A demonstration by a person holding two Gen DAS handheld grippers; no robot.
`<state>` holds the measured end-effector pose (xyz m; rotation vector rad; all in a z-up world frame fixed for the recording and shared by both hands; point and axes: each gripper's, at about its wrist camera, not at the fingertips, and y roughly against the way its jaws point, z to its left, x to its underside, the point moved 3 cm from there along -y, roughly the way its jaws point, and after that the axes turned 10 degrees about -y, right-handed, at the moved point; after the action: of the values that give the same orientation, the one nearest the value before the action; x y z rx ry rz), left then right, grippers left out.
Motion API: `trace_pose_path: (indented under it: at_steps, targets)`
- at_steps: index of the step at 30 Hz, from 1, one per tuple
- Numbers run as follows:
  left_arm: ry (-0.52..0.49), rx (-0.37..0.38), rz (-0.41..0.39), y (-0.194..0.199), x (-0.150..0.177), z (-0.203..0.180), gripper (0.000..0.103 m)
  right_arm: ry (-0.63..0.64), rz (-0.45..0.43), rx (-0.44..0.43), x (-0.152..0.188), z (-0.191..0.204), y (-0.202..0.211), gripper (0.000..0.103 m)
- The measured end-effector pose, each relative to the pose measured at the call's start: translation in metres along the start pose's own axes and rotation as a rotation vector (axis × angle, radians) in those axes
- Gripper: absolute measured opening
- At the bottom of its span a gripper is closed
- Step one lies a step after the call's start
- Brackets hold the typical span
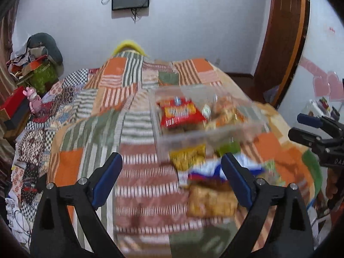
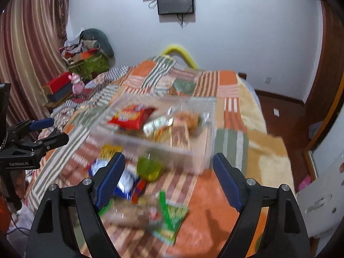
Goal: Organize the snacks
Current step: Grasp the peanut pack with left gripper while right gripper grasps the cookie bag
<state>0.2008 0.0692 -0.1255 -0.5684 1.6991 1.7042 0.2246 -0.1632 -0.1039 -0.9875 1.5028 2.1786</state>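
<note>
- Left gripper (image 1: 172,179): jaws spread wide, nothing clamped, hanging over the patchwork bedspread (image 1: 90,116).
- Right gripper (image 2: 168,178): jaws also apart and empty, above the loose snack packets (image 2: 169,217).
- Clear plastic box (image 2: 206,133) resting on the bedspread ahead of both grippers, holding a red packet (image 2: 129,117) and several blurred wrappers.
- More packets lying outside the box, near its front wall, among them a yellow-green cup (image 2: 149,168).
</note>
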Motion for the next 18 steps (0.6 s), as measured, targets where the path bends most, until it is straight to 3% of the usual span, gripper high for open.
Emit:
trace_pose_path:
  at_steps: [8, 18]
  targets:
    - [0.003, 0.099, 0.108, -0.018, 0.052, -0.028, 0.094, -0.057, 0.1, -0.046, 0.043, -0.005, -0.006, 0.083]
    - [-0.007, 0.176, 0.182, -0.053, 0.065, -0.062, 0.094, -0.051, 0.157, -0.064, 0.065, -0.004, -0.013, 0.093]
